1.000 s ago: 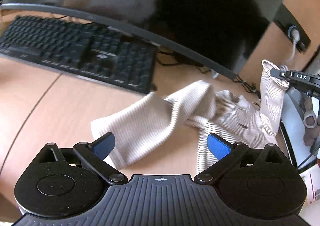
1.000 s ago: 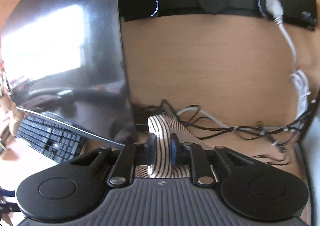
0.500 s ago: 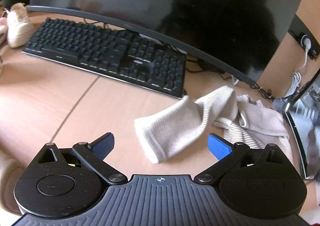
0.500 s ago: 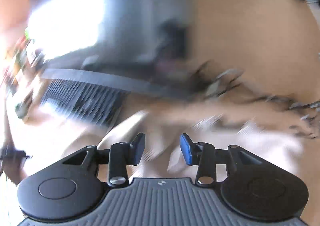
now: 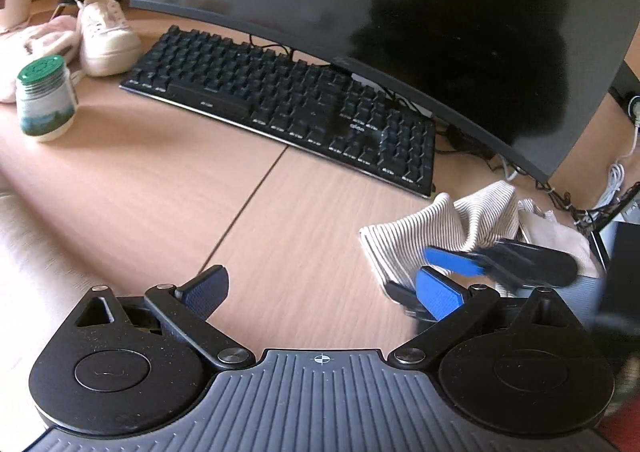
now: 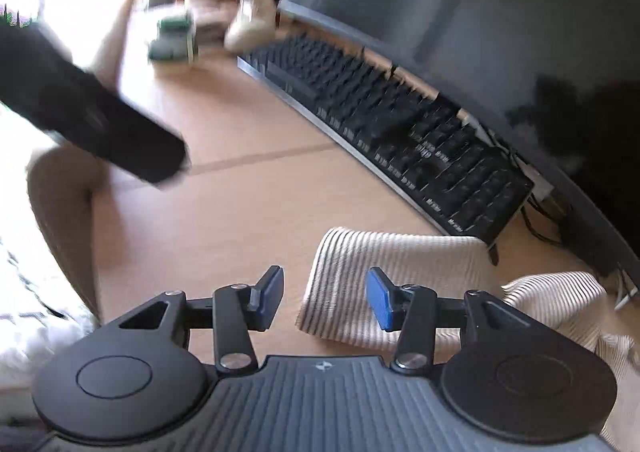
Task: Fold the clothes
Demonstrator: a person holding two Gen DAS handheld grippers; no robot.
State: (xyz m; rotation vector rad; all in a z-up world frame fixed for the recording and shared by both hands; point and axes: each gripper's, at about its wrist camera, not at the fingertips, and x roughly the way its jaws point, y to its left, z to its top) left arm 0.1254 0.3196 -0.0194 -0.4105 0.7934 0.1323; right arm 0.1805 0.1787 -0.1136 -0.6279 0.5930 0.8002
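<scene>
Wooden desk point(image 5: 168, 188) is carrying a black keyboard point(image 5: 288, 108) and, at lower right of the left view, a crumpled striped garment point(image 5: 436, 228) — soft, light, limp. Both the left gripper point(image 5: 320, 292) and right gripper point(image 6: 326, 298) are holding their fingers open and empty; the ribbed hem edge point(image 6: 320, 292) looks the best hold.

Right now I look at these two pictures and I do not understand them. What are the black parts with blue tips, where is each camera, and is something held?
A person holds a two-finger tool in each hand; a camera on each looks forward along its fingers. One picture comes from the left gripper, the other from the right gripper. Both stand open and hold nothing. On the wooden desk lie a striped beige garment, a black keyboard, a green-lidded jar and a white shoe, with a monitor behind. The right gripper hovers over the garment's edge.
</scene>
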